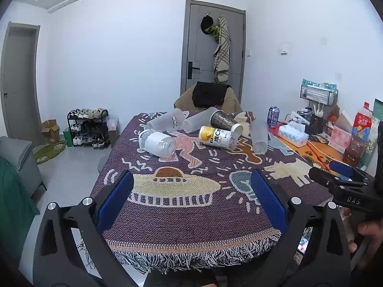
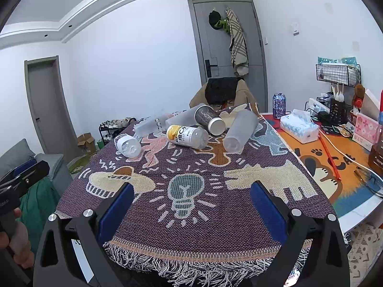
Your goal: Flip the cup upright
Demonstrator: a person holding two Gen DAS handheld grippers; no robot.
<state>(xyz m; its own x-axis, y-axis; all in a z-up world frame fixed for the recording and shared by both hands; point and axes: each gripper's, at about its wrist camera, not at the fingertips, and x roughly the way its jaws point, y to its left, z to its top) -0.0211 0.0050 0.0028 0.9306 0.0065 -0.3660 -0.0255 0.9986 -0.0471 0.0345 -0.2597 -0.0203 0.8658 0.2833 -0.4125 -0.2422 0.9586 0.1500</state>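
Claws both stand wide apart and hold nothing: the left claw and the right claw each hover over the near, fringed edge of the patterned cloth covering the worktop. Blue pads line the fingers. At the right edge of the left wrist view the right claw shows from the side, its body cut off by the frame.

Well ahead of both claws, a cluster lies tipped over. The dark paper cup lies on its side at the middle, its white end facing the camera. Just nearer lies a yellow-labelled bottle; to the right a frosted cup; to the left a clear bottle. Two more frosted cups behind are translucent and hard to separate.

Far right, a tissue box and a drinks can stand on an orange mat.
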